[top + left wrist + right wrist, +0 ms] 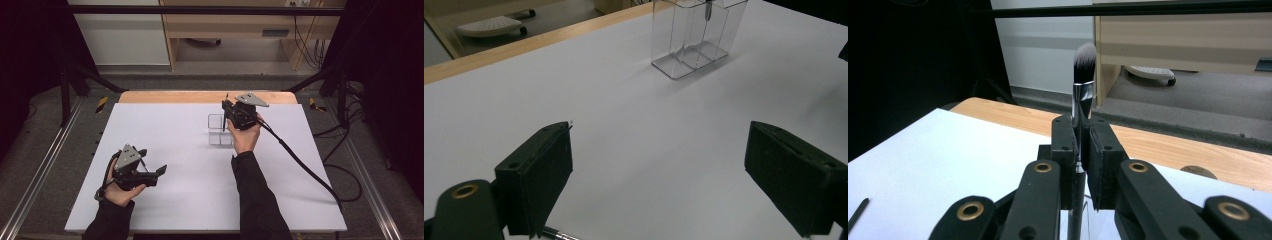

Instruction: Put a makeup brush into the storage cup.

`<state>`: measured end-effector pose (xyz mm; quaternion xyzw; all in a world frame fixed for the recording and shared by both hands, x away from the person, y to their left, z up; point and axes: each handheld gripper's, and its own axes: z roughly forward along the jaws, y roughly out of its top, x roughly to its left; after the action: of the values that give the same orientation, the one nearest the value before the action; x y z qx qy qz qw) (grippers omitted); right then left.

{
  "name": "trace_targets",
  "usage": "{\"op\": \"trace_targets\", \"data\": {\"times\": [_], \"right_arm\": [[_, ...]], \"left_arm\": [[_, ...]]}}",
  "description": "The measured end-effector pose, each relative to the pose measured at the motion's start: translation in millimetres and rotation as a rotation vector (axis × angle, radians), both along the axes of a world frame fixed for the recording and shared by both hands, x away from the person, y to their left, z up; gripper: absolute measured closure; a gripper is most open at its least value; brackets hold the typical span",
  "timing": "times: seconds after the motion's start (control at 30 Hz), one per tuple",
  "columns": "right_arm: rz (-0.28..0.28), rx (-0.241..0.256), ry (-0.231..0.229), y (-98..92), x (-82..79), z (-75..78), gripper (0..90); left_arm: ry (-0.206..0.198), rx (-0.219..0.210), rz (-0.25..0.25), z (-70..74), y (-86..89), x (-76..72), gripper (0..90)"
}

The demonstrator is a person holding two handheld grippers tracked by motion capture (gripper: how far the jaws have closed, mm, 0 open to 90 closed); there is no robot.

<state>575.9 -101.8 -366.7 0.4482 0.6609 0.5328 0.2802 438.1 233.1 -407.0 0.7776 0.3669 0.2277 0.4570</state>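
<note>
Clear plastic organizer (220, 131) standing upright on the white table (190, 200), toward the far middle, split into tall narrow compartments. In the left gripper view, same organizer (696, 37) at the top, with the dark tip of a makeup brush (708, 10) dipping into a compartment near the middle from above; bottoms of the compartments bare as far as can be seen.

Right gripper (231, 114) held directly above the organizer, in the right hand (245, 135), arm stretched forward across the table, cable (300, 162) trailing back to the right. In the right gripper view, jaws clamped tight on the brush (1083, 85) at its handle just below the silver collar, brush upright, bristles dark with a pale tip pointing up, lower handle running down between the jaws.

Left gripper (152, 172) low over the near left part of the table, well apart from the organizer, gripped in the left hand (120, 187), jaws pointing right. In its own view, left gripper (659, 175) with jaws spread wide, nothing between them, bare table beneath. Thin dark stick (858, 214) lying on the table at the left edge of the right gripper view; too little of it visible to tell what.
</note>
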Motion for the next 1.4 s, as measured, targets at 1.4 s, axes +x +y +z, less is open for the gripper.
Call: {"op": "trace_targets", "data": {"times": [1.4], "right_arm": [[-0.007, -0.076, 0.125, 3.7, 1.1, -31.5, 83.7]], "left_arm": [[0.004, 0.004, 0.001, -0.9, -0.9, 0.3, 11.2]]}}
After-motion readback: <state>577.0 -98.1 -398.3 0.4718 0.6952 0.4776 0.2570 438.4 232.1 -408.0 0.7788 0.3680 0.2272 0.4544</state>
